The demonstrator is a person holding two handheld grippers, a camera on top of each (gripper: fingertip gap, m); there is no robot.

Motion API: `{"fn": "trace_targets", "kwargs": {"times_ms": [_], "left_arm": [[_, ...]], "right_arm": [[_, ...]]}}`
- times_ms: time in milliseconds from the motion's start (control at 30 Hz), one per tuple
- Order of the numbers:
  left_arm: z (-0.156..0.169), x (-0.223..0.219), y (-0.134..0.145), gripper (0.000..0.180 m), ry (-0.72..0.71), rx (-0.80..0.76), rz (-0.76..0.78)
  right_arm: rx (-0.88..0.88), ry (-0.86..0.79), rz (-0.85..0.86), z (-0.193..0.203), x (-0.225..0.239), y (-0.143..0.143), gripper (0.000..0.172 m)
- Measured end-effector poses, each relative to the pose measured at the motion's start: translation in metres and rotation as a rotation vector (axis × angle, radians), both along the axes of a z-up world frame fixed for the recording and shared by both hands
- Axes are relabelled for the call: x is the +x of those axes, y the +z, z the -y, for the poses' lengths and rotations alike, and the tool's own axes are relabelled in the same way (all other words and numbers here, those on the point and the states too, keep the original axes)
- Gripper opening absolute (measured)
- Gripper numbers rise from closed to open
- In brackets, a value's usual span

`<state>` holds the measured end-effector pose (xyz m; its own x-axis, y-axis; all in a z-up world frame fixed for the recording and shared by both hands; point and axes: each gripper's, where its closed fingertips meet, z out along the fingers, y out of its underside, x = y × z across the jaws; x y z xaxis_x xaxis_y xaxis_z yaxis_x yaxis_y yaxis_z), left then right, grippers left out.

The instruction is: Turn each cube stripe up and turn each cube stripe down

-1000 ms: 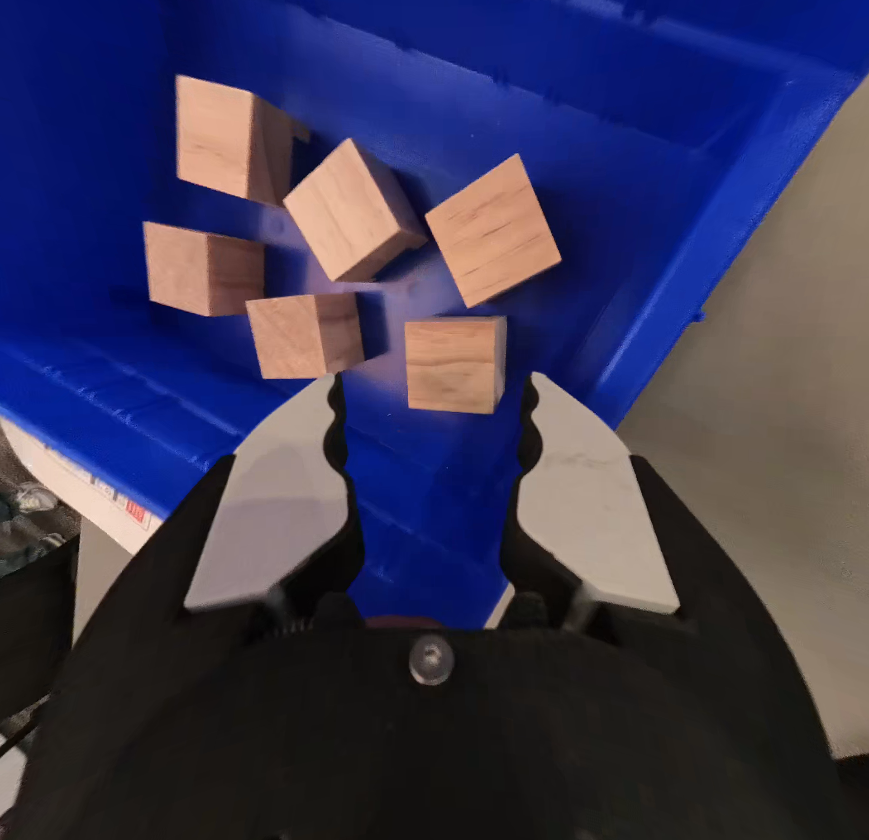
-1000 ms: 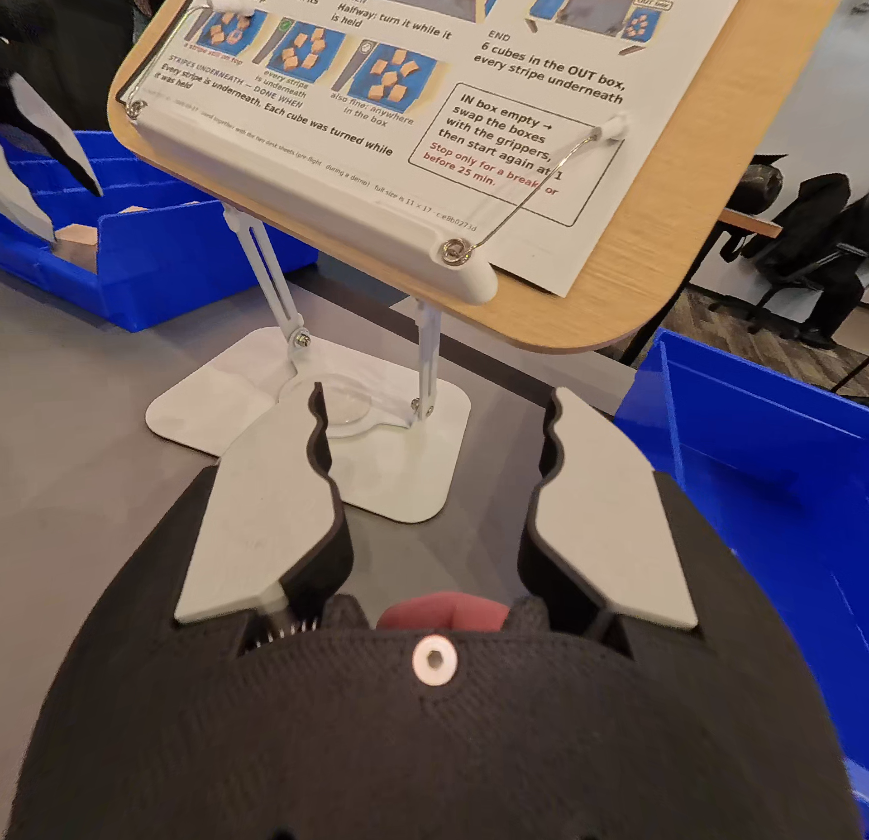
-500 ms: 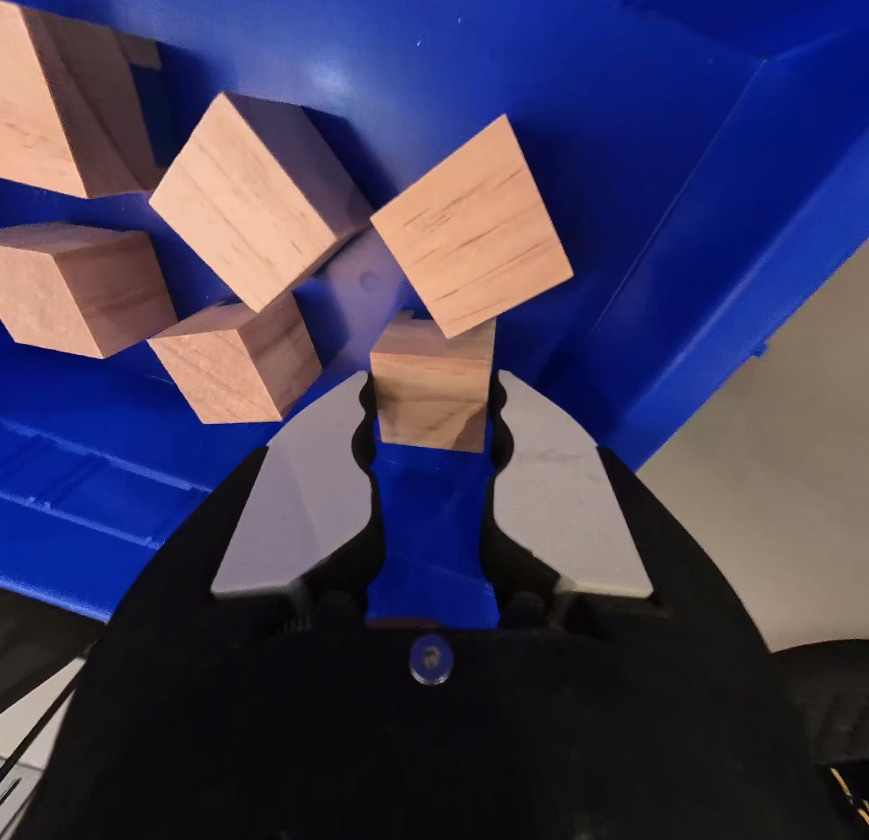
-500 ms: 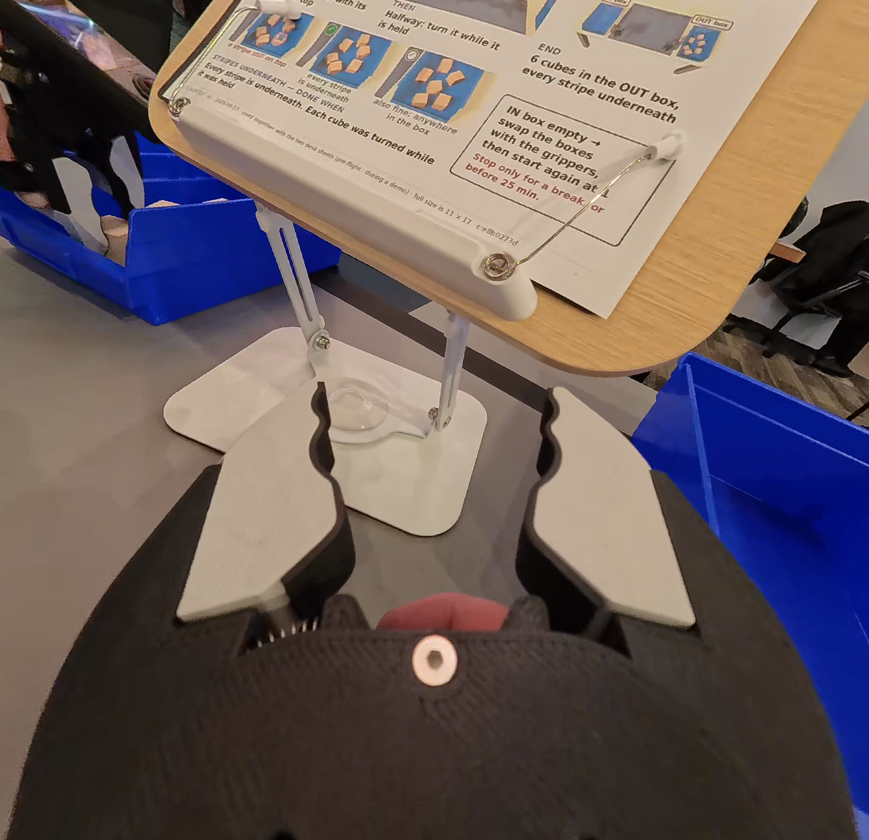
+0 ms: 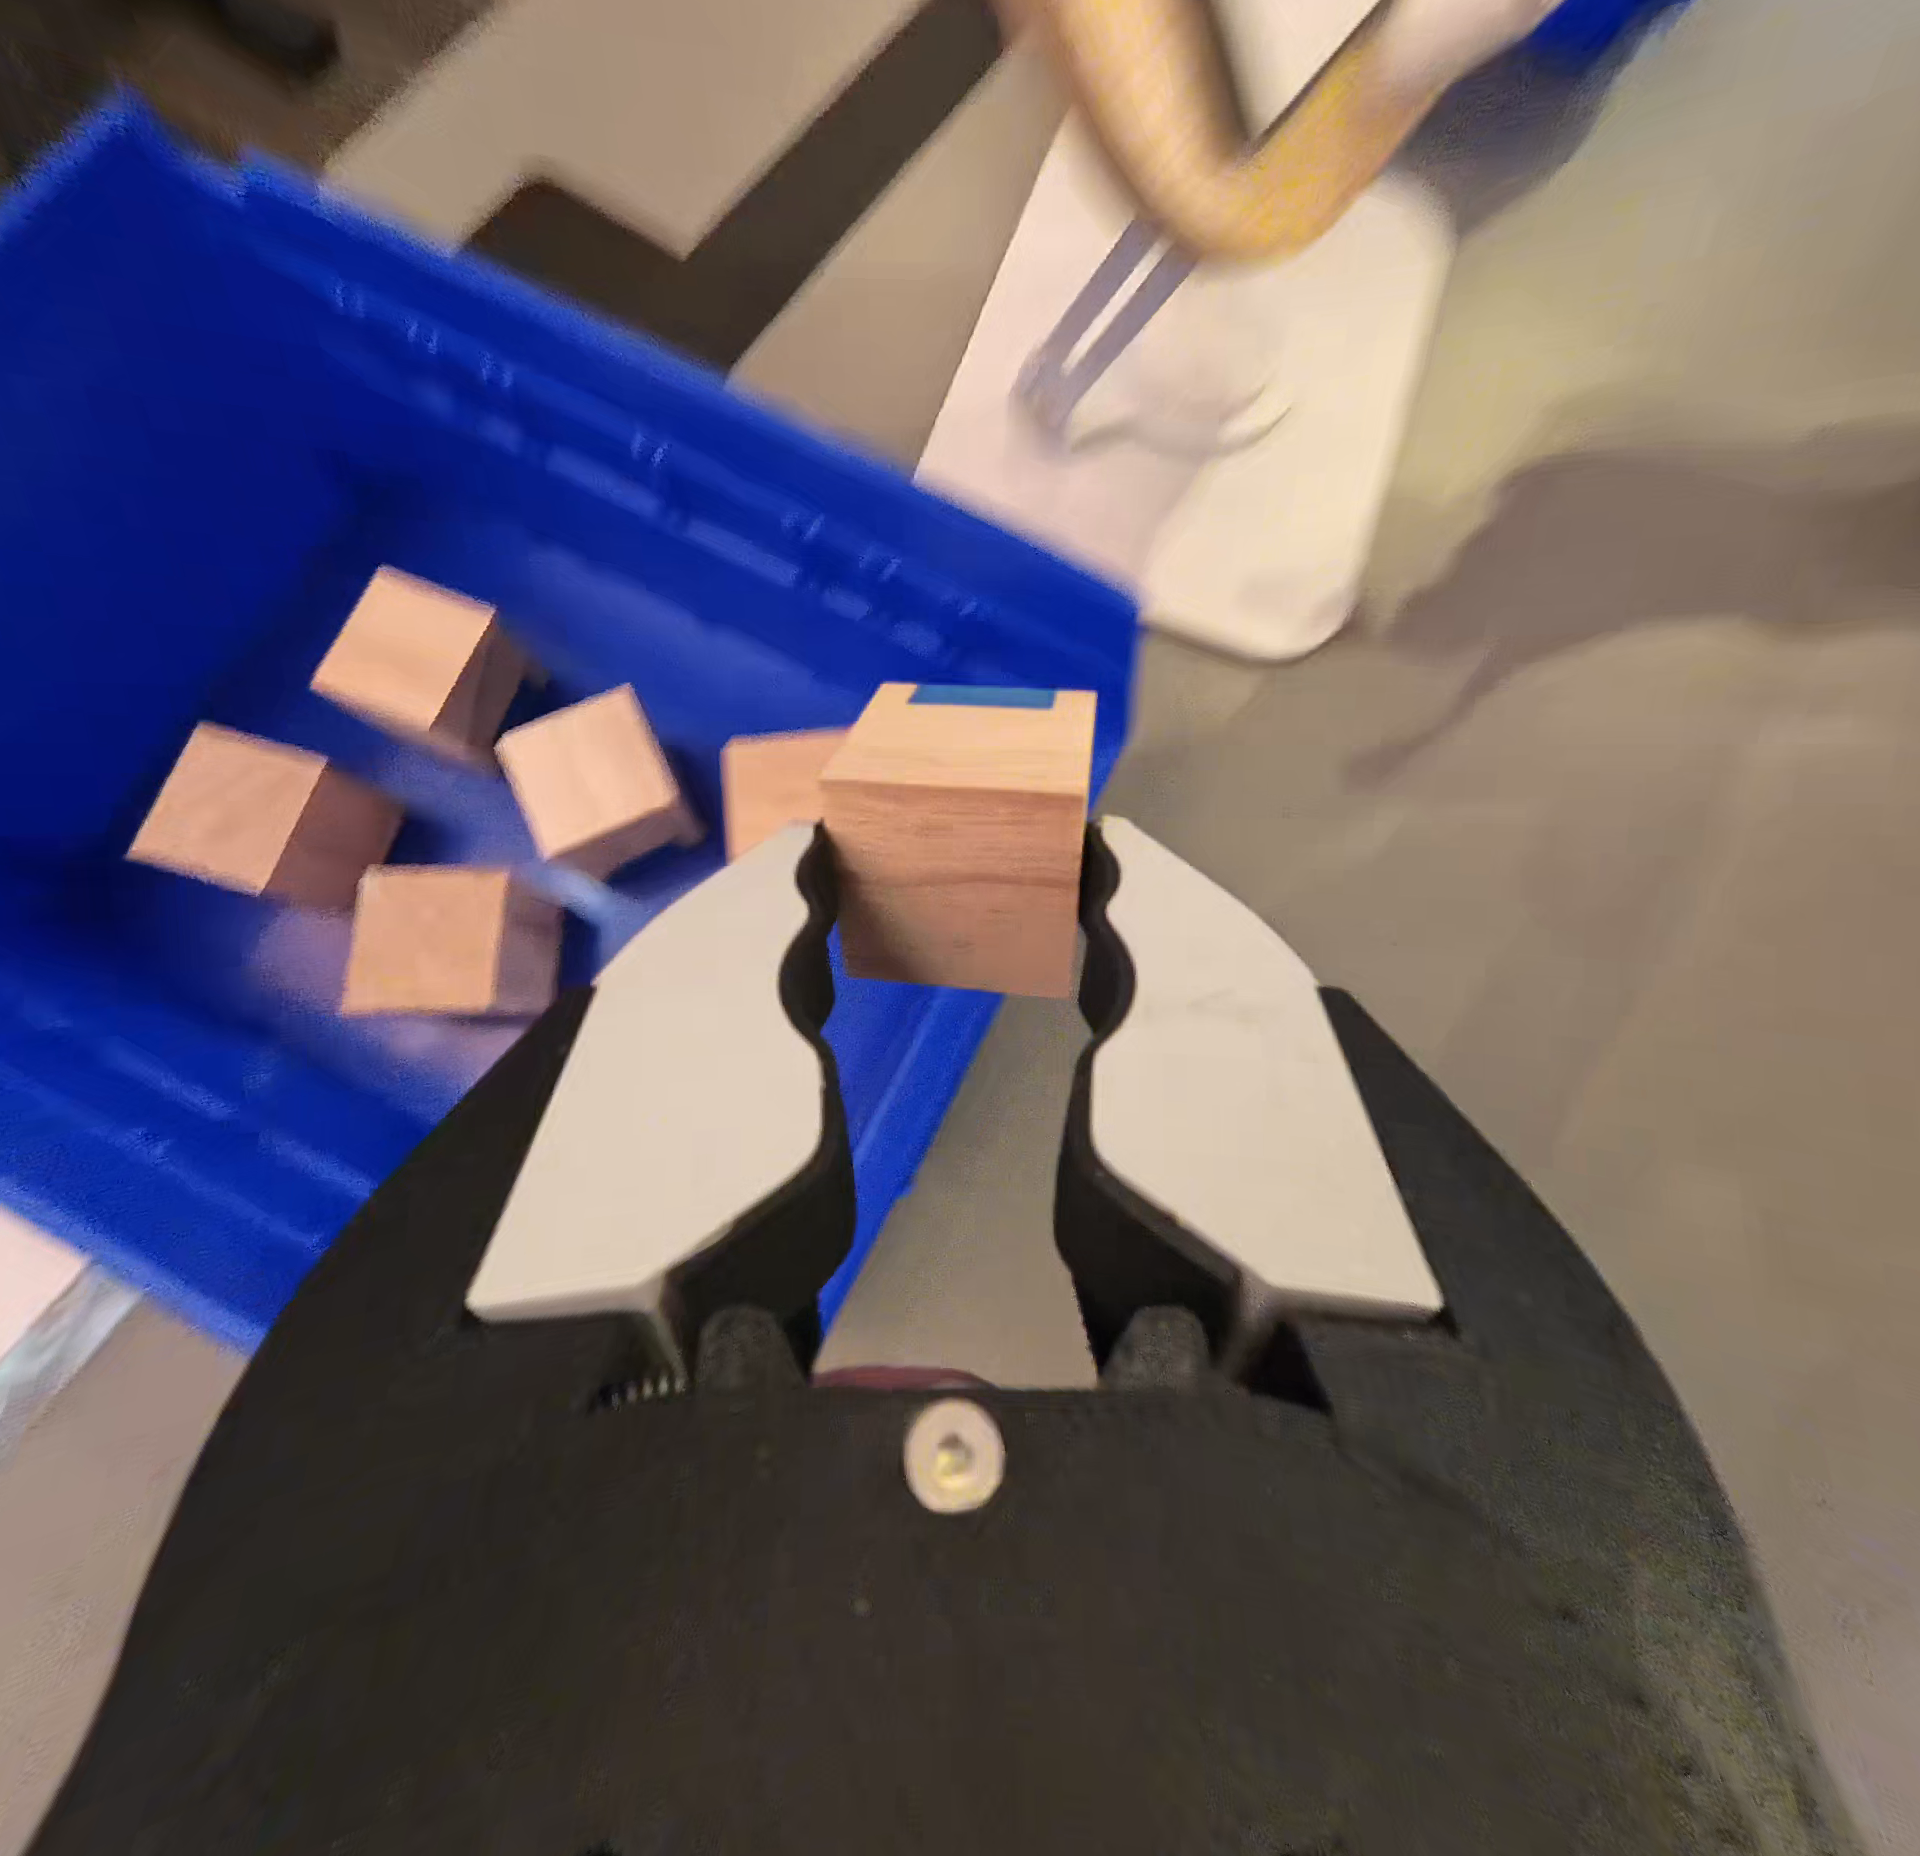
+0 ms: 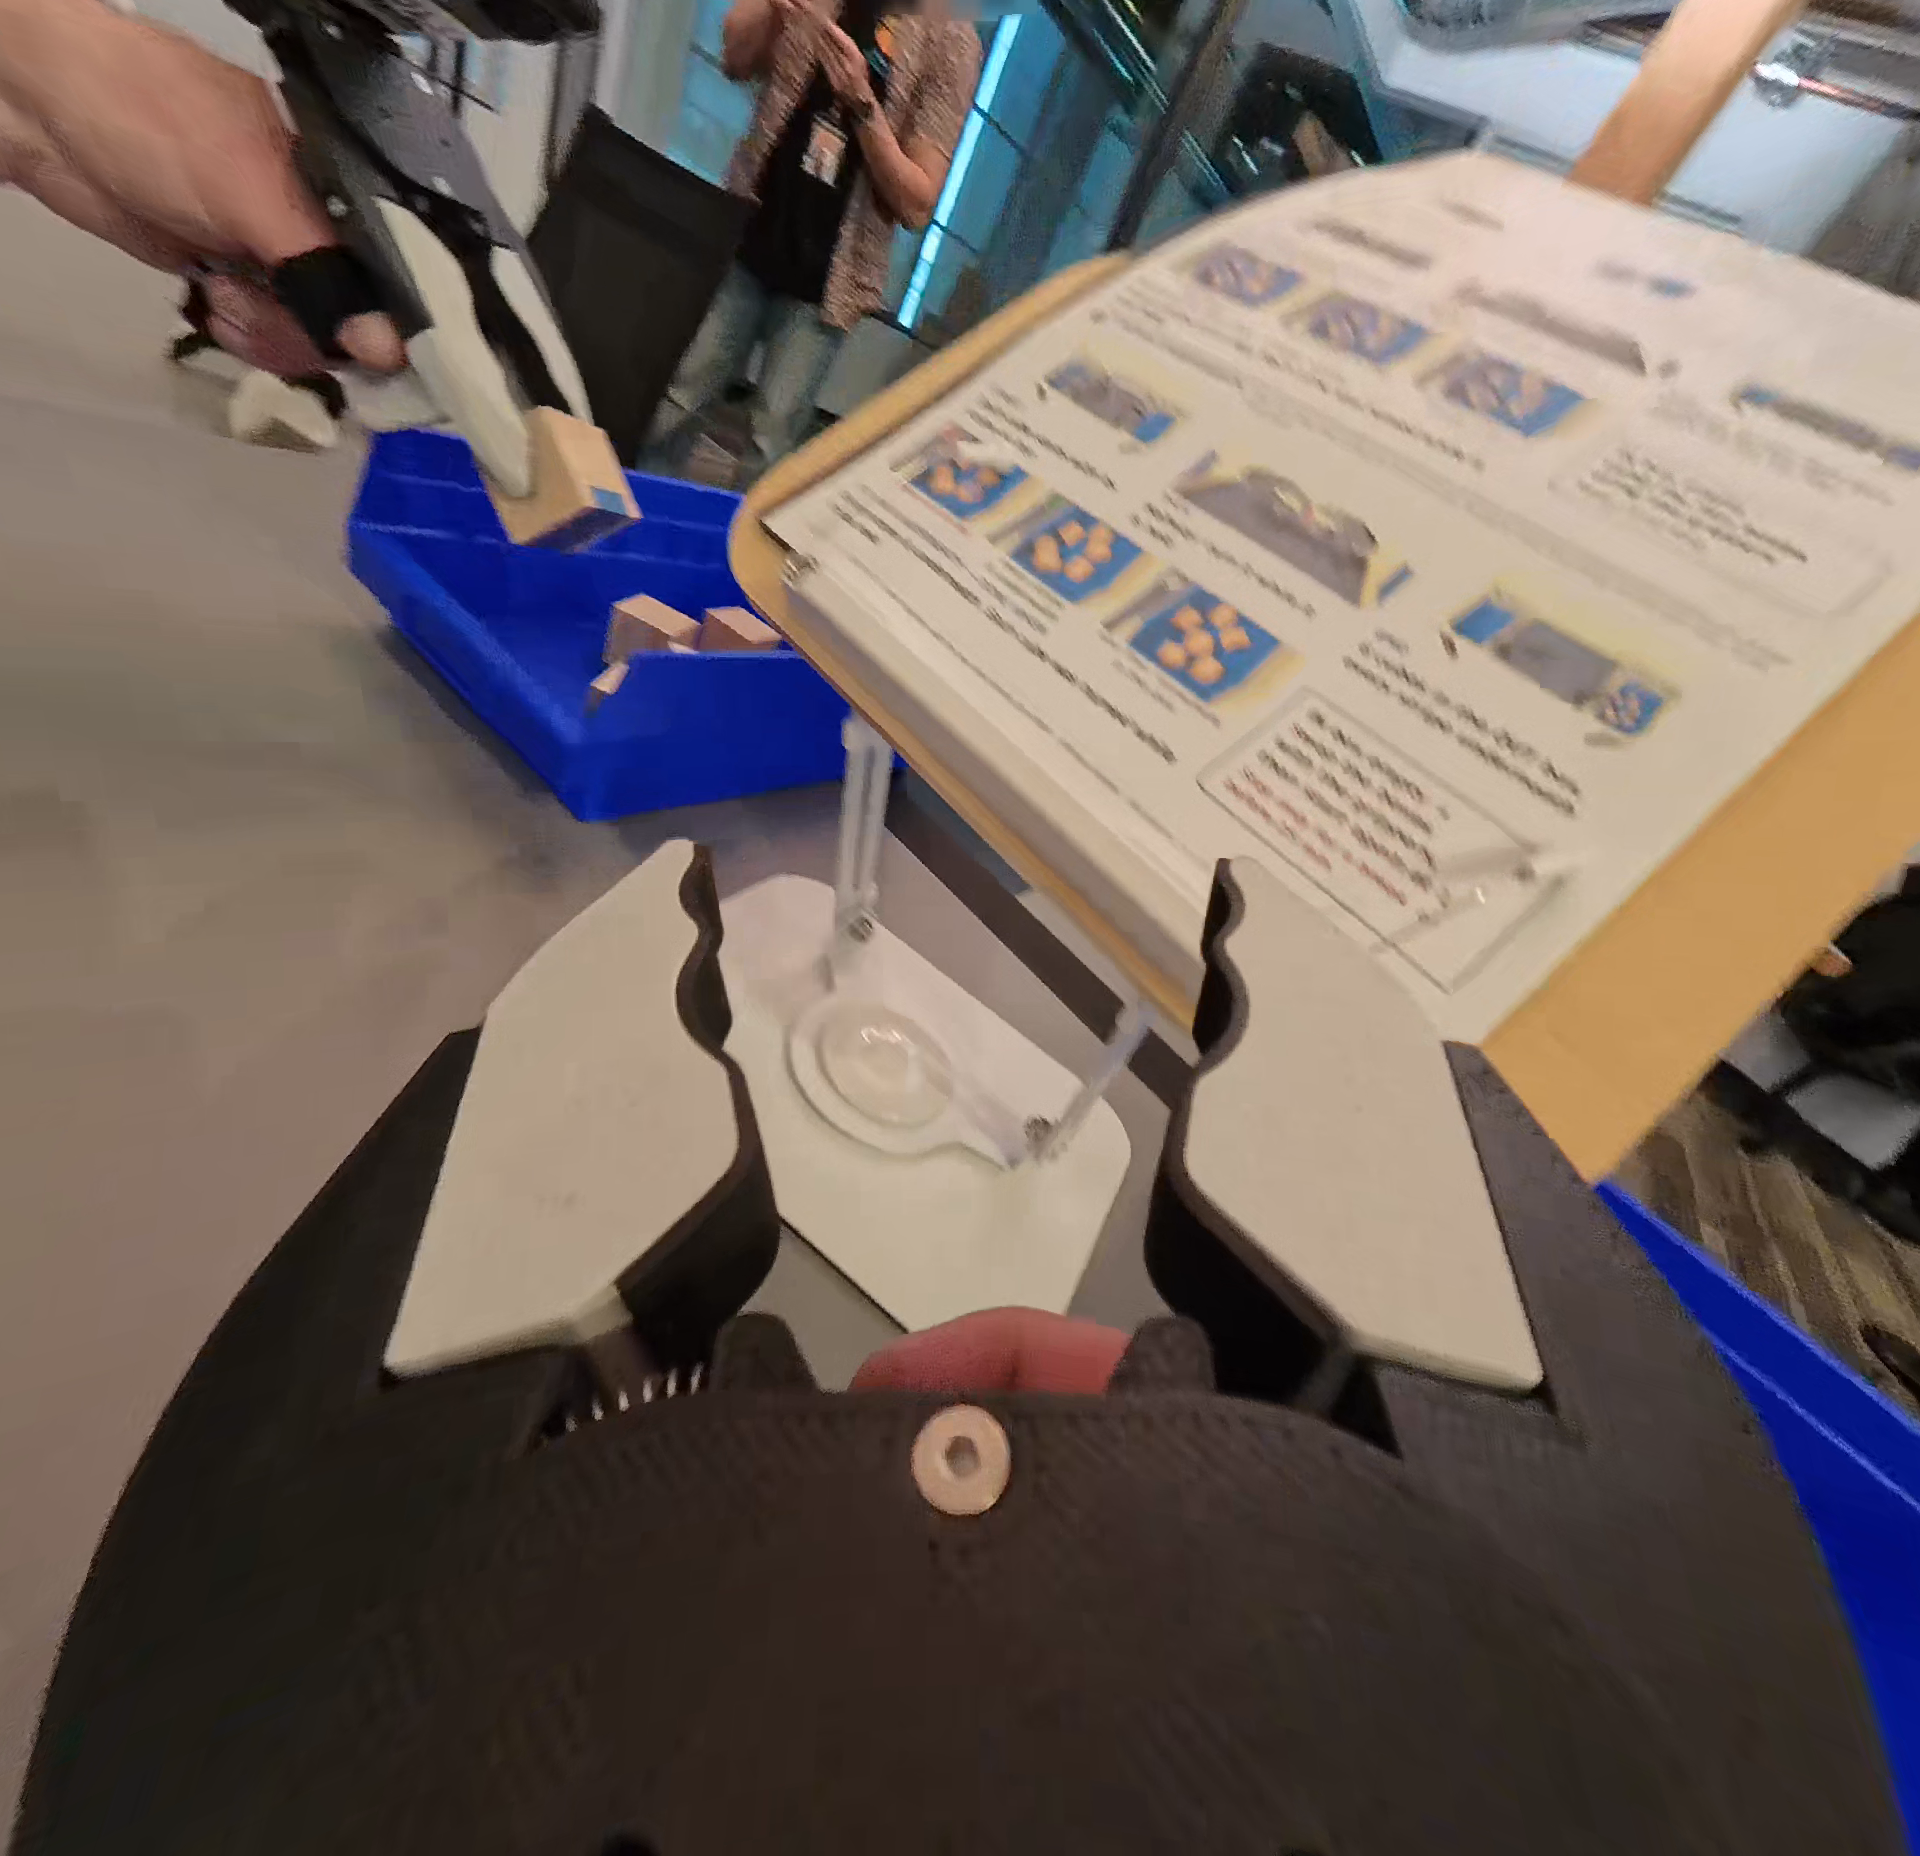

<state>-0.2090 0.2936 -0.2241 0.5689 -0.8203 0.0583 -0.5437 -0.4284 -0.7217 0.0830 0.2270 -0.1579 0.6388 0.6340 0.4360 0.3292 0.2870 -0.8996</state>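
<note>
A: Item one, grippers. How many?

B: Two. The left gripper [image 5: 958,850] is closed on one wooden cube [image 5: 961,850], both pads pressed to its sides, and holds it lifted above the near corner of the blue bin [image 5: 312,435]. A blue stripe [image 5: 982,698] shows at the far edge of the cube's top face. The right gripper [image 6: 956,913] stands wide apart, with nothing between its fingers, over the grey table [image 6: 208,819].

A: Item two, cubes in the bin?

B: Five loose wooden cubes [image 5: 436,939] in the left wrist view, all lying on the bin floor, none showing a stripe. The picture is blurred, so faces turned away cannot be judged.

A: Bins?

B: Two. The one with the cubes, and the edge of a second blue bin [image 6: 1787,1391] at the right gripper's right side.

A: Other entries?

B: One white stand [image 6: 935,1162] bearing one wooden board [image 6: 1704,975] with one printed instruction sheet [image 6: 1351,559]. One hand [image 6: 156,196] on the left gripper. One person [image 6: 831,196] standing in the background.
</note>
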Motion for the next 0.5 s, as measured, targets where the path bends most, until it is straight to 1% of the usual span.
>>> {"fn": "trace_targets", "kwargs": {"times_ms": [33, 133, 200, 333, 400, 433, 500], "left_arm": [[0.008, 0.011, 0.013, 0.045, -0.015, 0.022, 0.079], [0.034, 0.046, 0.049, 0.045, -0.089, 0.112, 0.261], [0.054, 0.075, 0.077, 0.045, -0.162, 0.181, 0.420], [0.091, 0.124, 0.119, 0.045, -0.293, 0.293, 0.620], [0.106, 0.145, 0.133, 0.045, -0.337, 0.337, 0.691], [0.114, 0.155, 0.138, 0.045, -0.371, 0.336, 0.733], [0.125, 0.173, 0.142, 0.045, -0.406, 0.353, 0.768]], "right_arm": [[0.007, 0.028, -0.001, 0.006, -0.007, 0.005, 0.090], [-0.008, 0.129, -0.037, 0.025, -0.028, 0.021, 0.087], [-0.068, 0.187, -0.077, 0.034, -0.039, 0.028, 0.086], [-0.203, 0.331, -0.220, 0.052, -0.054, 0.047, 0.082], [-0.264, 0.384, -0.274, 0.058, -0.057, 0.055, 0.082], [-0.285, 0.405, -0.288, 0.060, -0.059, 0.057, 0.080], [-0.302, 0.433, -0.302, 0.065, -0.060, 0.062, 0.076]]}}
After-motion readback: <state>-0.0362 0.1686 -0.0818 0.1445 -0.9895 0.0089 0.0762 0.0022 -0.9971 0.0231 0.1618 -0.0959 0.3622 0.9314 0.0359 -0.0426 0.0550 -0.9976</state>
